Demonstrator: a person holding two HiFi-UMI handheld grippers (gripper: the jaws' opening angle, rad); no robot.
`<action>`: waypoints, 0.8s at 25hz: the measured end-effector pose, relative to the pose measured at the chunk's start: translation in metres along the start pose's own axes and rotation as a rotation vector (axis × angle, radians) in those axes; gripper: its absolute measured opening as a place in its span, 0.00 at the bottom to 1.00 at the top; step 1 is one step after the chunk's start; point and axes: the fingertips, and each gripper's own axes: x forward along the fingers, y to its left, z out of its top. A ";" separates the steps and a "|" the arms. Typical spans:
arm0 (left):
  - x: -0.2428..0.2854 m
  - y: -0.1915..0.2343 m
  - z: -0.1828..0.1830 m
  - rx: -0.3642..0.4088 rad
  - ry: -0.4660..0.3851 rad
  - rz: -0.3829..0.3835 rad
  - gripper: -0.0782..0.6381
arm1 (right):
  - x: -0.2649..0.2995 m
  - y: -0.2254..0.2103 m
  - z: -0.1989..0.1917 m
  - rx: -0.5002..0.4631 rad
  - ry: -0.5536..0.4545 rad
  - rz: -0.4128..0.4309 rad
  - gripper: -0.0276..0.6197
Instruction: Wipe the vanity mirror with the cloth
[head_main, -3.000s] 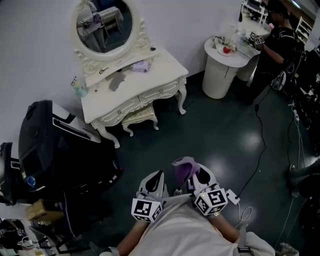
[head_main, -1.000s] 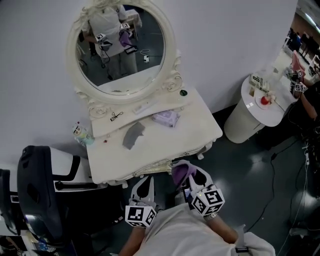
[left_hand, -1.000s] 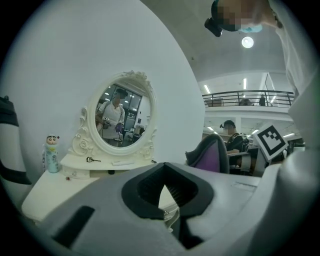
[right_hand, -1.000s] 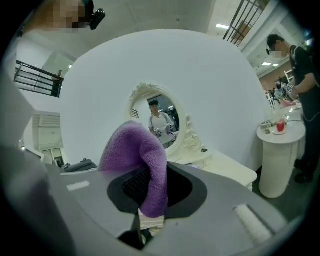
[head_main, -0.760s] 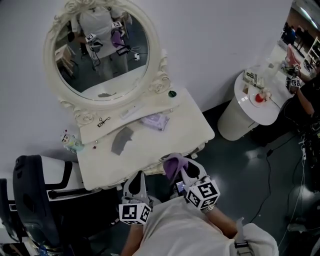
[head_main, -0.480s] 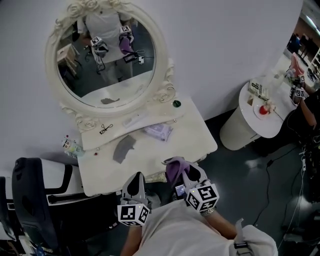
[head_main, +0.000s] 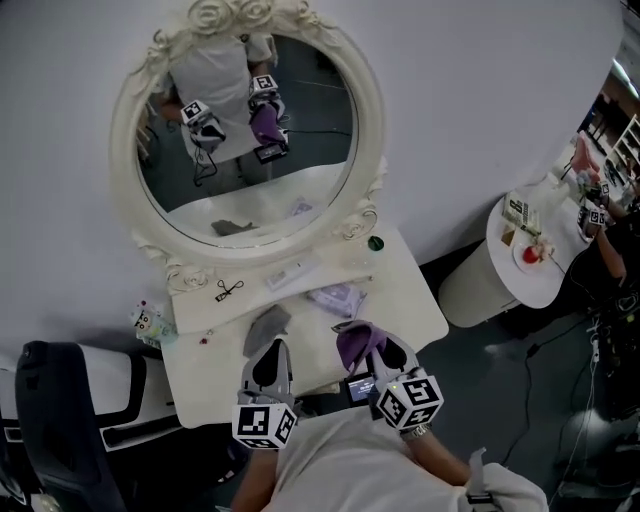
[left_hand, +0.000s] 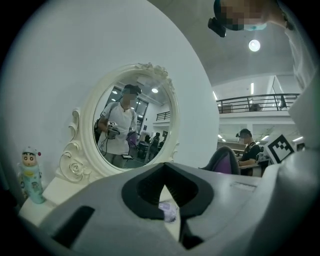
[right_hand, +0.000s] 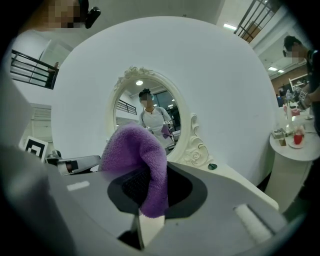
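Note:
The oval vanity mirror (head_main: 245, 130) in its ornate white frame stands at the back of the white vanity table (head_main: 400, 305), and also shows in the left gripper view (left_hand: 132, 125) and the right gripper view (right_hand: 150, 125). My right gripper (head_main: 362, 340) is shut on a purple cloth (head_main: 355, 342) that bunches up over its jaws (right_hand: 135, 150). It hovers over the table's front edge, well short of the glass. My left gripper (head_main: 270, 352) is beside it, shut and holding nothing (left_hand: 166, 175). The mirror reflects the person and both grippers.
A grey cloth (head_main: 265, 325), a lavender packet (head_main: 338, 297), a small hair clip (head_main: 228, 291) and a figurine bottle (head_main: 145, 320) lie on the table. A black chair (head_main: 55, 420) is at the left. A round white side table (head_main: 530, 260) and another person (head_main: 610, 230) are at the right.
The view has closed in on the vanity. Both grippers now reach over the table's front edge, and the mirror fills more of the view. The purple cloth stays in the right gripper.

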 end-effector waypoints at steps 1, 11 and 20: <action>0.002 0.009 0.004 -0.003 0.004 -0.006 0.11 | 0.009 0.003 0.002 0.002 -0.002 -0.013 0.14; 0.023 0.102 0.045 -0.003 0.008 0.034 0.11 | 0.089 0.038 0.042 -0.007 -0.063 -0.049 0.14; 0.061 0.130 0.095 0.030 -0.007 0.064 0.11 | 0.156 0.026 0.135 -0.004 -0.149 0.006 0.14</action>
